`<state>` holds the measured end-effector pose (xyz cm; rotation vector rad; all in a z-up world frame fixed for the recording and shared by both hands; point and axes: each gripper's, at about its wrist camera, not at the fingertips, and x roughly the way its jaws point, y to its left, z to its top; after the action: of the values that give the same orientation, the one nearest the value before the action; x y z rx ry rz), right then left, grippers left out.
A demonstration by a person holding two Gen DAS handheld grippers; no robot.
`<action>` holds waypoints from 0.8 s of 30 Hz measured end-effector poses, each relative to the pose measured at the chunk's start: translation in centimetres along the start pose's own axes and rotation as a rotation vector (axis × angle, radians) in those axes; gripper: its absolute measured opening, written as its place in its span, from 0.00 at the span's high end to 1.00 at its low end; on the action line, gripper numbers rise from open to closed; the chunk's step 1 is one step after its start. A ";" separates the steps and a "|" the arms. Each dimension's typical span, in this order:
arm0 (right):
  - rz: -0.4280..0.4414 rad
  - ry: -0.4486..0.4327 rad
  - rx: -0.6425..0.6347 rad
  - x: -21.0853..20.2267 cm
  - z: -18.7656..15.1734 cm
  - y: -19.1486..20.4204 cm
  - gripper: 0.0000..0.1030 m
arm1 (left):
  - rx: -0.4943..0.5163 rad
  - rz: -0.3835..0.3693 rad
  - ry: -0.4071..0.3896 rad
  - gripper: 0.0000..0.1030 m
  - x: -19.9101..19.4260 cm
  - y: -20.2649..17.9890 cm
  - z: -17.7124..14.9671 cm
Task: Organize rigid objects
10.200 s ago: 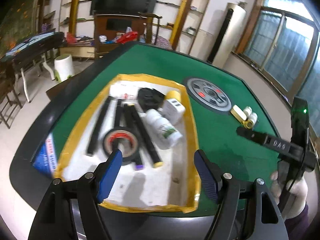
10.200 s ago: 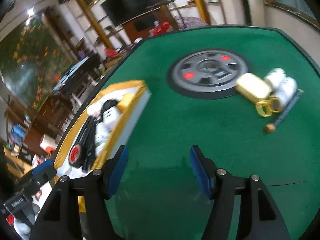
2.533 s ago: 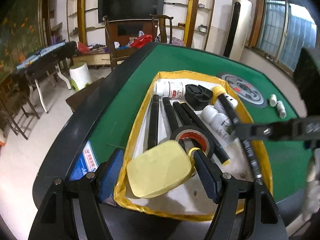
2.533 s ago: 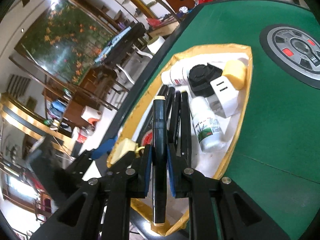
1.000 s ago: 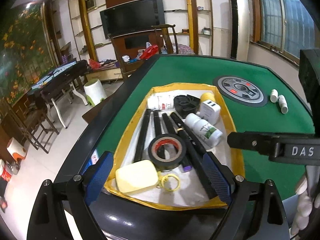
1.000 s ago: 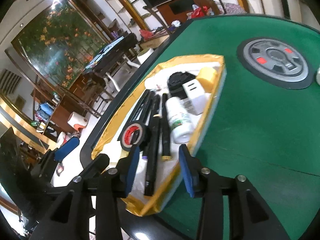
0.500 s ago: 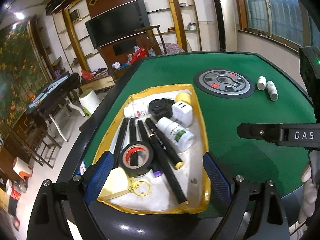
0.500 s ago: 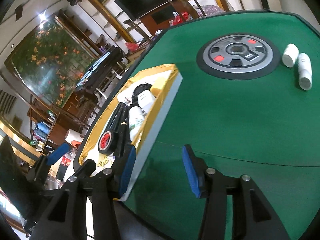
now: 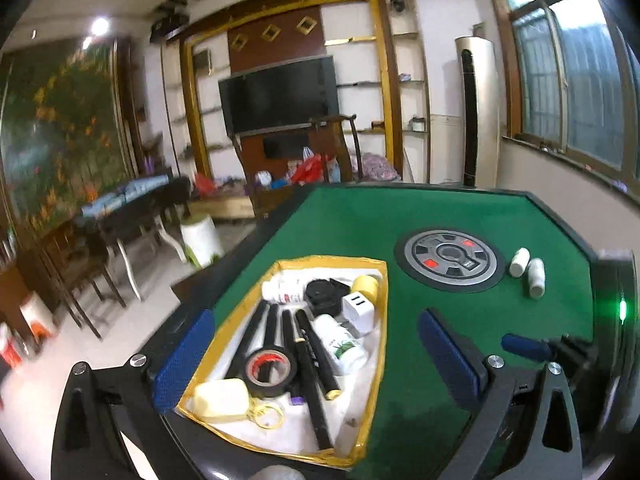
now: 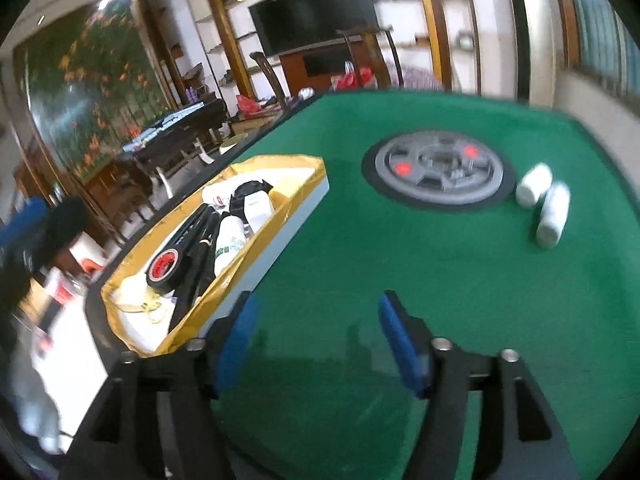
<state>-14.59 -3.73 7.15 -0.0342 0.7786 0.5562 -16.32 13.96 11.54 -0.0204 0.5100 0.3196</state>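
Yellow-edged tray [image 9: 382, 300] of sorted items on the green table [image 9: 460, 216], both grippers empty.

In the left wrist view the tray fills the lower middle of the frame, holding a roll of black tape [image 9: 270, 368], several black pens [image 9: 316, 364], a pale yellow case [image 9: 220, 398] with yellow rings [image 9: 266, 416] beside it, a white bottle [image 9: 338, 344], a white charger [image 9: 358, 308] and a black cap [image 9: 322, 292]. To the right of the tray, two small white bottles [image 9: 528, 270] lie side by side just beside the grey round disc [image 9: 448, 260] in the table's middle. The left gripper [image 9: 316, 350] stands wide open with nothing gripped, its jaws having just opened further. In the right wrist view the right gripper [image 10: 316, 340], at the bottom centre over bare green felt, has likewise just been opening and holds nothing; the tray [image 10: 296, 200] lies at its left.
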 end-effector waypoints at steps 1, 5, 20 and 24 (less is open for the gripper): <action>-0.014 -0.014 -0.016 -0.2 0.0 0.5 0.32 | -0.022 -0.023 0.019 0.00 0.5 0.3 0.2; -0.052 -0.042 -0.055 -0.4 0.0 1.7 0.26 | -0.094 -0.020 0.052 0.00 1.4 1.8 0.1; -0.138 -0.035 -0.129 0.6 -0.2 5.0 0.22 | -0.148 0.090 0.093 0.00 3.1 5.9 -1.8; -0.166 -0.042 -0.164 0.7 0.0 6.2 0.21 | -0.156 0.088 0.108 0.00 3.5 6.4 -2.2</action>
<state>-17.18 1.87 7.69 -0.2355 0.6810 0.4606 -16.48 20.88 8.28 -0.1676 0.5933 0.4459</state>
